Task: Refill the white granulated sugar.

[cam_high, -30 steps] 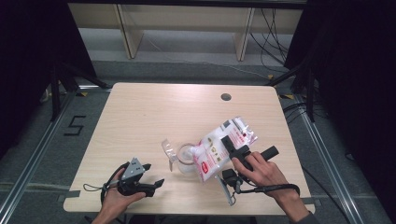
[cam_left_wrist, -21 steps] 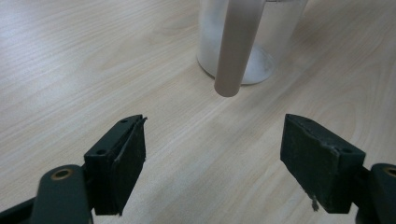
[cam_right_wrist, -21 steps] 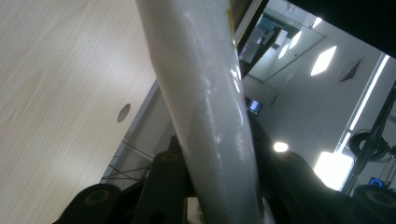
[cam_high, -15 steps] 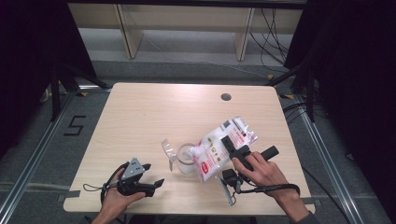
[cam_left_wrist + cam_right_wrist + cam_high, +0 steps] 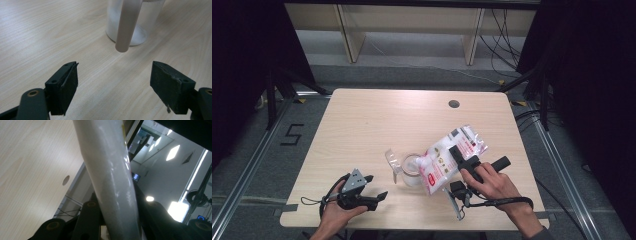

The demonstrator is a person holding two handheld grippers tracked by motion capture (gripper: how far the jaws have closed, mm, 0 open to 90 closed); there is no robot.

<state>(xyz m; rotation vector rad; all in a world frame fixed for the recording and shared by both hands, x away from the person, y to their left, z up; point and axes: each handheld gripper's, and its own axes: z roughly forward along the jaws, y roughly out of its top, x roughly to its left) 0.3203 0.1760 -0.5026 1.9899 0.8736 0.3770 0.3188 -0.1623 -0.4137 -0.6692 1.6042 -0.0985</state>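
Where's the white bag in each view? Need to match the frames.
High view: the white bag is right of centre, tilted over the clear cup, held by the right gripper.
Left gripper view: no bag that I can make out; the cup stands beyond the open jaws.
Right gripper view: bag runs up the middle, clamped between the jaws.
Shared landmark: the round table hole.

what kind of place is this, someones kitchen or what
Not a kitchen; most likely a lab or recording setup. A bare wooden table with a cable hole stands between dark curtains, with metal floor rails, loose cables and a taped floor mark.
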